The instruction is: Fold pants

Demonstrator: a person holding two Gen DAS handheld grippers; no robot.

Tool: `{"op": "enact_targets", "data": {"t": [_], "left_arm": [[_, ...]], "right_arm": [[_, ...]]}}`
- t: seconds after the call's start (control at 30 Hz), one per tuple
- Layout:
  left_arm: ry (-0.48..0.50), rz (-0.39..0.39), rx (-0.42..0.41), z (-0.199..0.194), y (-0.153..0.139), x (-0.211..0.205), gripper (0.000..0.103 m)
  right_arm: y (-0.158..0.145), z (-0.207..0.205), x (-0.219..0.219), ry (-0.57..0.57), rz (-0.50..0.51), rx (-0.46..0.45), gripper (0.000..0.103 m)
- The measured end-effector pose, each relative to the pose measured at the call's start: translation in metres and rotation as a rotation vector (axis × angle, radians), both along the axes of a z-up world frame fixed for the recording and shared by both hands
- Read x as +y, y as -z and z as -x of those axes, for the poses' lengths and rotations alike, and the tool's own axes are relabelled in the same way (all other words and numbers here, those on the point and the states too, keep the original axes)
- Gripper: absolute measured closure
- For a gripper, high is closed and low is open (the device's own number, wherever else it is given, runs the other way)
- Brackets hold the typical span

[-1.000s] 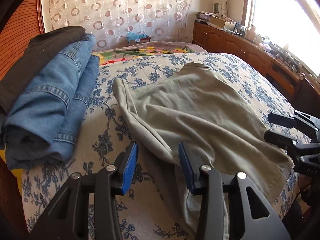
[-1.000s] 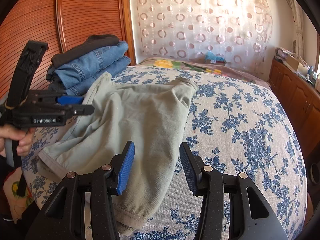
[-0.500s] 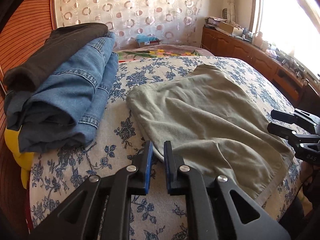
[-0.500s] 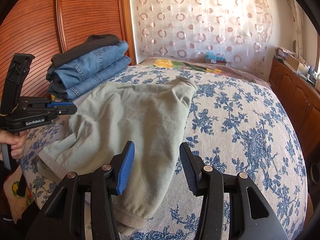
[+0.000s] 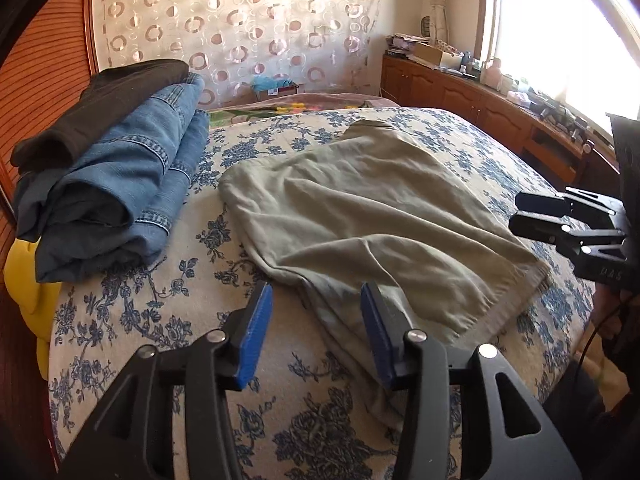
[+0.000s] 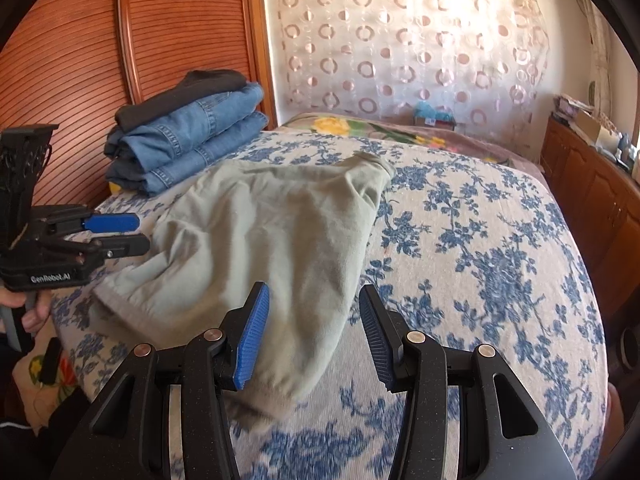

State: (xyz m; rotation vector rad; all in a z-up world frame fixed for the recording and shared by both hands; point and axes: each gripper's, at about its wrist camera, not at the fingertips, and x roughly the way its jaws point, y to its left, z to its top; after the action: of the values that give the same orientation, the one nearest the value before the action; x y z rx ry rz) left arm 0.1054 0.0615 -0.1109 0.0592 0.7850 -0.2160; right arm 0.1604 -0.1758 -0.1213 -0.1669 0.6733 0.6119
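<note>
Olive-green pants [image 5: 360,208] lie folded over on the floral bedspread [image 5: 168,320], with some wrinkles. They also show in the right wrist view [image 6: 272,240]. My left gripper [image 5: 316,336] is open and empty, hovering over the near edge of the pants. It also shows at the left of the right wrist view [image 6: 124,234]. My right gripper [image 6: 312,336] is open and empty above the near leg end. It shows at the right edge of the left wrist view [image 5: 532,214].
A stack of folded jeans [image 5: 132,184] with a dark garment [image 5: 100,112] on top sits by the wooden headboard [image 6: 80,60]. A yellow item [image 5: 24,280] lies beside the bed. Wooden cabinets [image 5: 480,108] line the window side.
My left gripper shut beside the pants' edge half a second ago and has opened again. The raised fabric fold has dropped flat. The right gripper has stayed still.
</note>
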Motion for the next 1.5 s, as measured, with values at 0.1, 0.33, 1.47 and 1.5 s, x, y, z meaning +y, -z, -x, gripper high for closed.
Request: {"op": "enact_targets", "data": {"t": [0.1, 0.33, 1.47, 1.5], "left_arm": [[0.015, 0.023, -0.015, 0.010, -0.004, -0.003, 0.042], [0.017, 0.020, -0.053, 0.031, -0.012, -0.009, 0.041], [0.065, 0.031, -0.017, 0.052, 0.009, -0.025, 0.088], [0.066, 0.032, -0.021, 0.053, 0.008, -0.025, 0.092]], "right_arm": [[-0.006, 0.009, -0.008, -0.001, -0.007, -0.004, 0.056], [-0.013, 0.028, -0.015, -0.011, -0.003, 0.002, 0.055], [0.016, 0.046, -0.001, -0.040, 0.086, 0.068, 0.055], [0.016, 0.045, -0.001, -0.038, 0.089, 0.067, 0.055]]}}
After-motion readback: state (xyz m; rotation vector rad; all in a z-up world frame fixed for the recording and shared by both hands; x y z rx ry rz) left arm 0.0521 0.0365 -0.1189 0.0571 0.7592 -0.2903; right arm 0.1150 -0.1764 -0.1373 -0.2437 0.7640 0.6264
